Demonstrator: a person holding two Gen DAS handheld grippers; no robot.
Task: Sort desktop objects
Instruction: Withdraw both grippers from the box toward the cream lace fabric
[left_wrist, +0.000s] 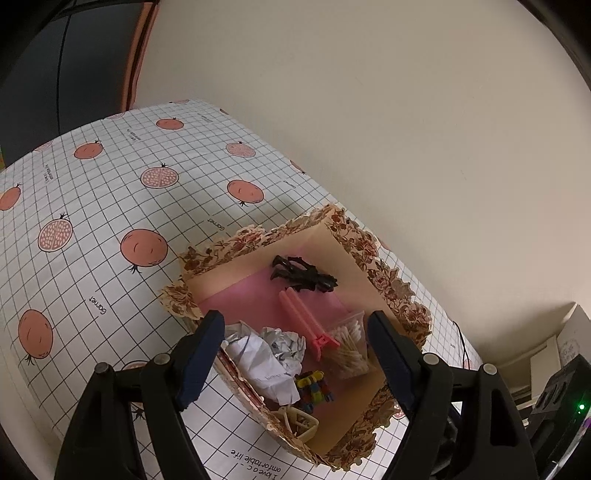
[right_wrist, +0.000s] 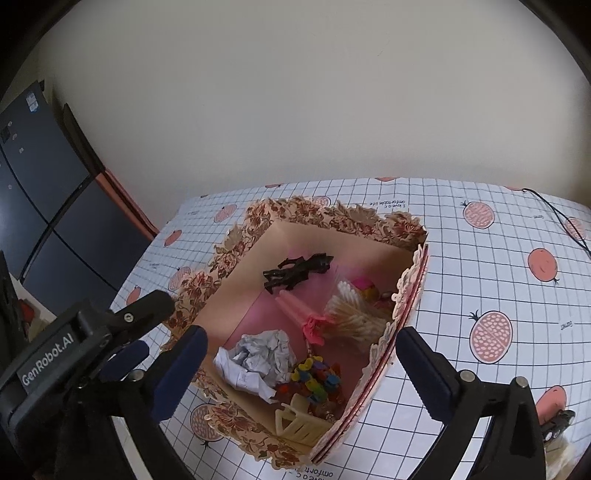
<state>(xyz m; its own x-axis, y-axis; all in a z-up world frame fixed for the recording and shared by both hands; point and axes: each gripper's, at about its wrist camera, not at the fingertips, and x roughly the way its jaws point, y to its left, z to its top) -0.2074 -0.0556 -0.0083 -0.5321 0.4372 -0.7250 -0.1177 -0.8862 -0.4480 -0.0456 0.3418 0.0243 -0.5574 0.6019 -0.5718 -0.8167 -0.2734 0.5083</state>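
Observation:
A cardboard box with a floral rim (left_wrist: 399, 291) (right_wrist: 295, 210) stands on the table. In it lie a black hair claw (left_wrist: 303, 275) (right_wrist: 295, 273), a pink clip (left_wrist: 303, 317) (right_wrist: 299, 310), a clear tub of cotton swabs (left_wrist: 351, 347) (right_wrist: 354, 314), crumpled paper (left_wrist: 273, 354) (right_wrist: 258, 354), colourful beads (left_wrist: 314, 391) (right_wrist: 314, 380) and a cream hair claw (left_wrist: 301, 422) (right_wrist: 303, 421). My left gripper (left_wrist: 295, 360) hovers open over the box's near end, holding nothing. My right gripper (right_wrist: 303, 373) stands wide open, its jaws straddling the box's near corner without pressing on anything.
A checked tablecloth with pomegranate prints (left_wrist: 110, 184) (right_wrist: 498, 258) covers the table, which ends at a pale wall. A black cable (right_wrist: 561, 218) runs over the far right corner. A dark cabinet (right_wrist: 37, 184) stands left of the table. A small dark object (right_wrist: 557, 424) lies at the near right.

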